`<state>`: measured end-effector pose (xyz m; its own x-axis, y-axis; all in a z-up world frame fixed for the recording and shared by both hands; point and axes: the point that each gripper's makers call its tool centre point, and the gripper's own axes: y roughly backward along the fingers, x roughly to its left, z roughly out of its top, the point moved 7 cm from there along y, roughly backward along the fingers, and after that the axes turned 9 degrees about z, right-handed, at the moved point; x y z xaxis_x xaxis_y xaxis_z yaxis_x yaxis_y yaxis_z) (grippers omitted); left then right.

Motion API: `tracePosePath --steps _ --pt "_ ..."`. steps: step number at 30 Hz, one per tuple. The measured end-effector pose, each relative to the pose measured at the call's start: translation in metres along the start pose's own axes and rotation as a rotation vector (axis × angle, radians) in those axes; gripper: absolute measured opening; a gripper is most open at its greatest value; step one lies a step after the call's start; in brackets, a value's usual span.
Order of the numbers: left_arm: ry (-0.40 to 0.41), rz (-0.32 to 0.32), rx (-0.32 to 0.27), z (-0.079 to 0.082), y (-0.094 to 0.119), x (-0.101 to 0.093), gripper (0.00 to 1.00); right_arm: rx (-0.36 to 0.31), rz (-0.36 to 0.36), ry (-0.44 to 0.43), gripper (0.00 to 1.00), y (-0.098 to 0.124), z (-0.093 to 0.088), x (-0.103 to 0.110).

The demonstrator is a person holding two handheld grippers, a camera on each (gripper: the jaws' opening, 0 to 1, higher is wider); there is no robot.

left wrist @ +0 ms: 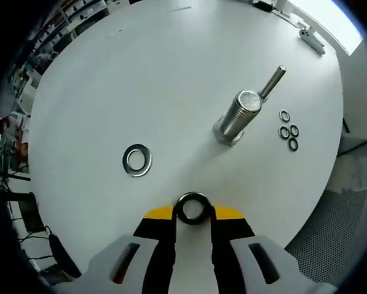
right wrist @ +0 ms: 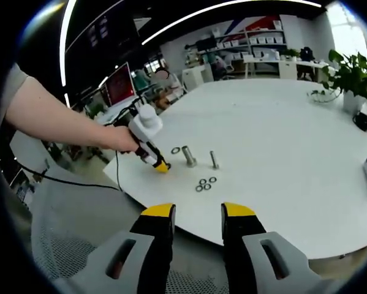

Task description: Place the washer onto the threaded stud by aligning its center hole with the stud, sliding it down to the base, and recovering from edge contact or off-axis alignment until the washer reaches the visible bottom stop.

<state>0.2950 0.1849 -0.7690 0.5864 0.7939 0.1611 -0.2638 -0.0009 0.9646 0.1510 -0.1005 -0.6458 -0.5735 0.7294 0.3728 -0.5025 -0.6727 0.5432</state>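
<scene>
Big white round table (left wrist: pixel 140 73) held everything. Near its edge stood a fat bolt (left wrist: pixel 238 115), with a thin stud (left wrist: pixel 273 81) just beyond it and four small rings (left wrist: pixel 288 131) clustered beside. A flat washer (left wrist: pixel 137 160) lay apart, closer to the left gripper (left wrist: pixel 193 211). That gripper's jaws were clenched on a dark washer (left wrist: pixel 193 207) at the yellow tips, low over the table, well short of the stud. From the right gripper view, a person's hand (right wrist: pixel 123 139) held the left gripper (right wrist: pixel 161 166) by the bolt (right wrist: pixel 189 155) and stud (right wrist: pixel 214 160). The right gripper (right wrist: pixel 198 212) hung off the table edge, jaws parted, holding nothing.

Step looked like carry: washer grasped, not yet over the stud. Next move likely needs the hole centred above the stud top, washer level, then lowered.
</scene>
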Motion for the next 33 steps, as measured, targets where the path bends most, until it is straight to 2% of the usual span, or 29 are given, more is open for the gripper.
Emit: tracePosePath --steps 7,13,18,27,33 --pt "-0.019 -0.019 0.019 0.001 0.000 0.001 0.18 0.001 -0.001 -0.003 0.32 0.000 0.000 0.000" --pt "-0.057 -0.016 0.002 0.003 0.008 -0.001 0.18 -0.008 -0.001 -0.004 0.32 0.000 0.001 0.000" --pt "-0.085 -0.018 -0.039 0.012 0.020 -0.002 0.18 -0.007 0.001 -0.005 0.32 0.000 0.001 0.000" --pt "-0.137 -0.018 -0.176 0.046 0.050 -0.001 0.18 -0.006 0.001 -0.006 0.32 0.000 0.001 0.000" --pt "-0.149 -0.026 -0.213 0.059 0.065 -0.004 0.18 0.000 0.006 -0.002 0.32 0.000 0.000 0.000"
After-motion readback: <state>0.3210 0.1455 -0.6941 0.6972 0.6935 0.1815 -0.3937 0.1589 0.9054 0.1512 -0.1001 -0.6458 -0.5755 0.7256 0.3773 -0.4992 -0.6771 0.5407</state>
